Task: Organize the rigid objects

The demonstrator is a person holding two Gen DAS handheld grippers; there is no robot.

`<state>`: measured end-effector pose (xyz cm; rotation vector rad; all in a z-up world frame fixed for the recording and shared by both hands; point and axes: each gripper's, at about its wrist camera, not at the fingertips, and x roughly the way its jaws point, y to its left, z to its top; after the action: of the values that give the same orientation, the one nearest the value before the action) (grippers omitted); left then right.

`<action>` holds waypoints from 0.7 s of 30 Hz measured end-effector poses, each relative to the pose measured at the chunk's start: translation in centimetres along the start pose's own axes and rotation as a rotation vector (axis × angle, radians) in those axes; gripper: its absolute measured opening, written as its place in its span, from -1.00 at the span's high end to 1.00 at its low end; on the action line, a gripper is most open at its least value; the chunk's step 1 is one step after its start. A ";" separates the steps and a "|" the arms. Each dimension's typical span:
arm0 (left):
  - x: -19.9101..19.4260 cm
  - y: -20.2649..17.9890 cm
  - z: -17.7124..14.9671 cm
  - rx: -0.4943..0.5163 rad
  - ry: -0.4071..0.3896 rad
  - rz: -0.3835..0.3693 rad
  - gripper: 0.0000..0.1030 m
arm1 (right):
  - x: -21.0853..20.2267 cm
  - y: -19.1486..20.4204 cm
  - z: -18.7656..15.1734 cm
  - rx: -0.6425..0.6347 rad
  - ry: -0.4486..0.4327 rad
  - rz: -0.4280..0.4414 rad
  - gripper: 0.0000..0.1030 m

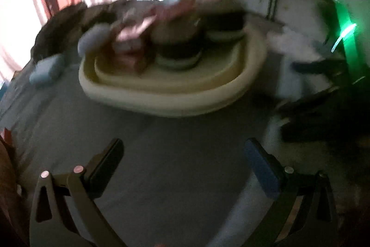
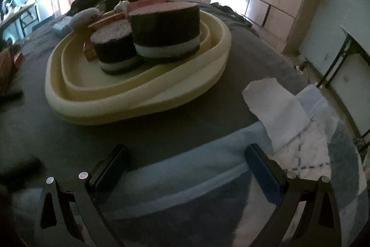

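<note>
Fingers on both my left gripper (image 1: 183,160) and right gripper (image 2: 186,162) gape wide and empty, and the cream tray (image 2: 208,75) holding the dark round boxes (image 2: 164,27) lies well ahead of them, with my right looking nearer.

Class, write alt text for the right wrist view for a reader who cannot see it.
A cream oval tray on a grey cloth-covered surface holds two dark round containers with white bands, the smaller one in front of the larger one. The open right gripper hovers empty in the foreground, with a white paper sheet to its right.
</note>
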<state>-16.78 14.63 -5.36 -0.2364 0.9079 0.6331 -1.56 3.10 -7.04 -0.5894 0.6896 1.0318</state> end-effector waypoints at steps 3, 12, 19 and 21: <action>1.4 1.0 0.7 -0.053 0.026 -0.032 -1.00 | 0.4 0.4 0.2 0.003 0.004 -0.030 -1.00; 2.7 1.7 1.2 -0.061 0.029 -0.051 -1.00 | 0.6 1.0 0.1 -0.024 0.011 -0.057 -0.99; 2.9 1.9 1.1 -0.063 0.032 -0.053 -1.00 | 0.3 0.8 -0.1 -0.021 0.011 -0.048 -0.99; 3.0 1.7 1.3 -0.063 0.034 -0.057 -1.00 | 0.2 0.8 -0.2 -0.021 0.011 -0.047 -0.99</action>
<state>-15.56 17.80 -6.84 -0.3289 0.9114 0.6070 -2.22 3.38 -7.46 -0.6271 0.6722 0.9938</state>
